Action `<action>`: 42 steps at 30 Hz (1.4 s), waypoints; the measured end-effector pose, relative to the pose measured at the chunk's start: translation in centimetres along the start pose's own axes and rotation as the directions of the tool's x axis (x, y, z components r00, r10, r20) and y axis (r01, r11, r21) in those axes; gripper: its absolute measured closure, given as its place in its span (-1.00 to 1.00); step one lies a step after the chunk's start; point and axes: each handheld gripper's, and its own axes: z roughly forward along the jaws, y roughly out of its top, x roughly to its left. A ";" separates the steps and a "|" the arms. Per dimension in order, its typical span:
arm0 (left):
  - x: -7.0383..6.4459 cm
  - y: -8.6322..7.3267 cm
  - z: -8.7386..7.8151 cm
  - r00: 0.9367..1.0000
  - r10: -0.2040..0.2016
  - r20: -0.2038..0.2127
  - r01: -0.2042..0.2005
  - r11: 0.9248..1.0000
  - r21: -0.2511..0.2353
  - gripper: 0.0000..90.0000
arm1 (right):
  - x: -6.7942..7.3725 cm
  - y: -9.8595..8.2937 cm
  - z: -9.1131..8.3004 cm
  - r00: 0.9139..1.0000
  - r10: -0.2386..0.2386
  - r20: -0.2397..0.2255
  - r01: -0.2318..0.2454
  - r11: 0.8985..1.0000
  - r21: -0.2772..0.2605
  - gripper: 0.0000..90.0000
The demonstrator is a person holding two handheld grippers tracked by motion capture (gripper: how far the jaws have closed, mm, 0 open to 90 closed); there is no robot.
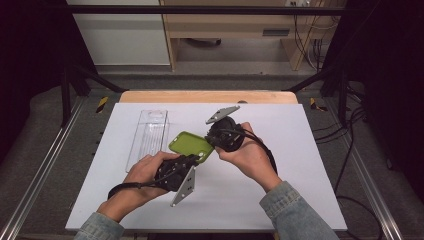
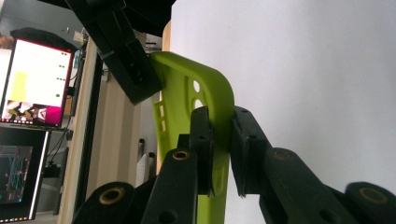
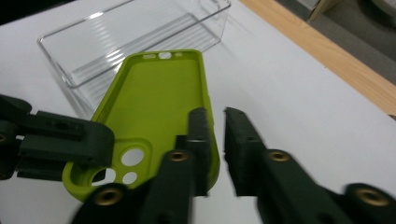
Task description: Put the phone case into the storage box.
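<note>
A lime-green phone case (image 1: 190,144) is held just above the middle of the white table top, hollow side up. My left gripper (image 1: 195,159) comes from the near side and is shut on the case's side wall (image 2: 219,93) near the camera holes. My right gripper (image 1: 212,137) reaches in from the far right. Its jaws (image 3: 217,126) straddle the case's long side wall (image 3: 159,98), one inside and one outside, with a narrow gap still showing between them. The left gripper's black jaws (image 3: 60,137) show at the case's camera corner.
A clear plastic box (image 1: 147,136) lies open side up just left of the case (image 3: 140,32). The white board (image 1: 280,150) has free room to the right and front. A wooden edge (image 1: 200,96) bounds it at the back. Lit monitors (image 2: 35,84) stand off the table.
</note>
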 end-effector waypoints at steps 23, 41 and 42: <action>1.5 -2.6 -1.1 0.977 -0.198 -0.078 0.197 0.980 -0.026 0.77 | -3.4 -1.4 -5.8 0.985 0.151 0.086 -0.110 0.924 -0.367 -0.54; 2.9 -5.0 -2.6 0.922 -0.346 -0.172 0.340 0.938 -0.061 0.77 | -5.2 -5.5 -5.5 0.972 0.198 0.123 -0.133 0.905 -0.405 -0.72; 2.9 -5.1 -2.6 0.920 -0.351 -0.177 0.345 0.937 -0.062 0.77 | -5.3 -5.7 -5.4 0.972 0.198 0.125 -0.133 0.906 -0.403 -0.73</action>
